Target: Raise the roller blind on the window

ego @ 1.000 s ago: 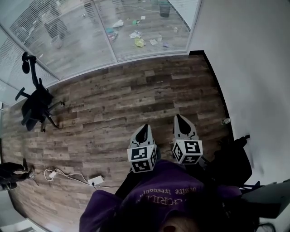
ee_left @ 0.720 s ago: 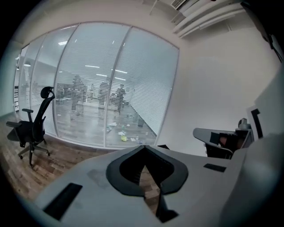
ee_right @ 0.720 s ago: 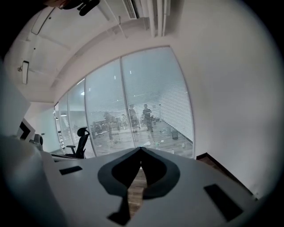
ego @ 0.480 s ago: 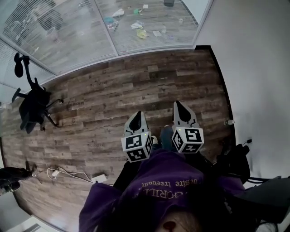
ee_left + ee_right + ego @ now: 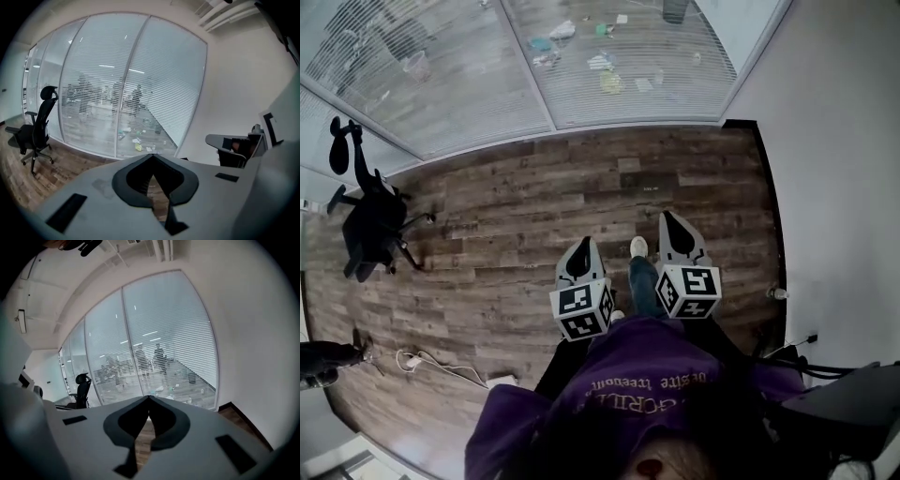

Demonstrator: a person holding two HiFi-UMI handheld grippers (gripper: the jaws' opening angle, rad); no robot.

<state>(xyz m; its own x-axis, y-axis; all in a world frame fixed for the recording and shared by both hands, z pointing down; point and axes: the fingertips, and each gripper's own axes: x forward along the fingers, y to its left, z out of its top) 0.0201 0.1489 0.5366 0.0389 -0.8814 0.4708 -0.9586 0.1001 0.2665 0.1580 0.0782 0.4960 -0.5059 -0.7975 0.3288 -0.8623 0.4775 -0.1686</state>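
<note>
The person stands nearer the window (image 5: 619, 84) now, left gripper (image 5: 584, 247) and right gripper (image 5: 669, 219) closed on nothing, the blind (image 5: 164, 93) untouched.

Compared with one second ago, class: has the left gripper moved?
Yes, slightly: the left gripper has shifted left toward the office chair and away from the floor adapter.
</note>
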